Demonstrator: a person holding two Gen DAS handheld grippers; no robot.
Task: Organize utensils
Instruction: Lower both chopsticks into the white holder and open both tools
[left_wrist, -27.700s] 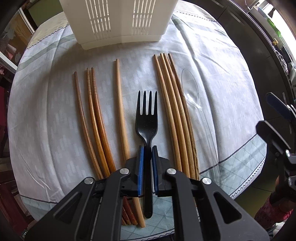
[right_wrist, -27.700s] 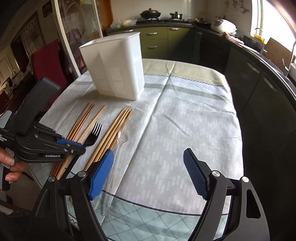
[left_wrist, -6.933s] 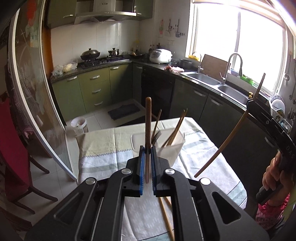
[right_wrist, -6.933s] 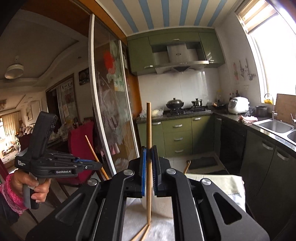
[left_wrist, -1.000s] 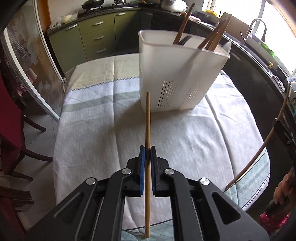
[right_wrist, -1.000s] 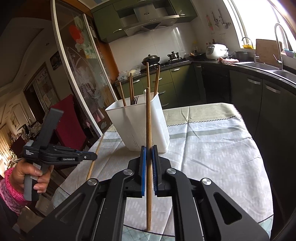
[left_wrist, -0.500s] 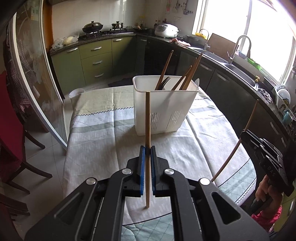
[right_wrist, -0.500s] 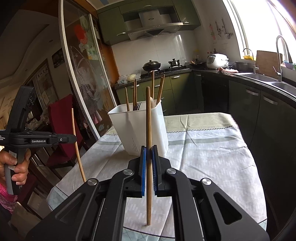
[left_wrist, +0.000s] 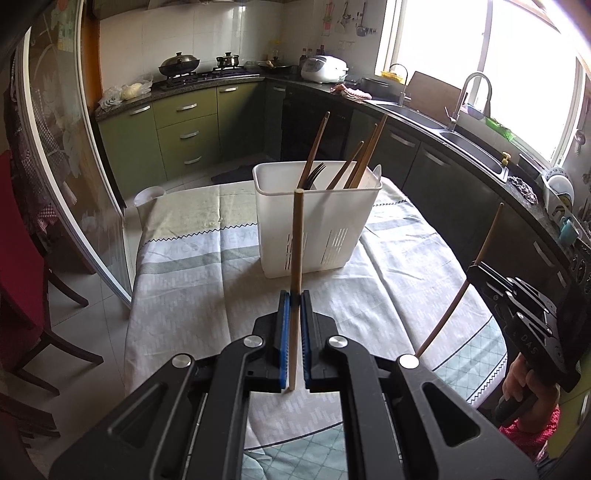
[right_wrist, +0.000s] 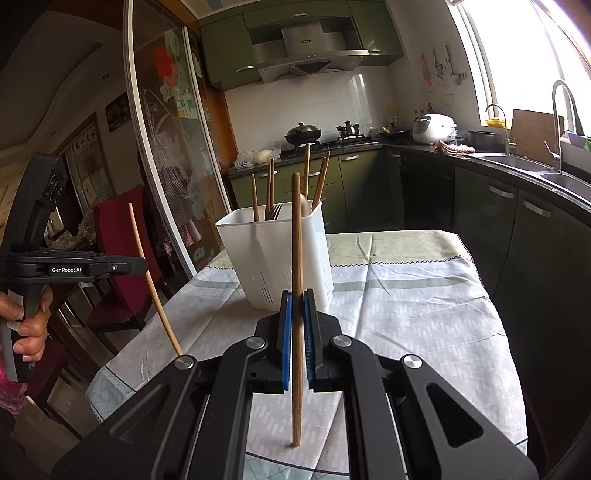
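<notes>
Raised off the surface (left_wrist: 192, 295), my left chopstick (left_wrist: 296, 258) and right chopstick (right_wrist: 297, 295) stay clamped in both fingers (left_wrist: 283, 343), near the basket (left_wrist: 314, 221).

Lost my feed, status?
Left gripper and right gripper each shut on a chopstick. Holder ahead, part filled. Nothing in the way.

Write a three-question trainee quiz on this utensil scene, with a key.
1. True or false: the left tool is shut on a pale chopstick.
2. What does the right tool hold? A) a fork B) a darker chopstick C) nothing
3. Fill in: the white bin stands on the ____.

Key: 1 true. 2 B. 3 tablecloth; the bin already holds several chopsticks and a black fork.
</notes>
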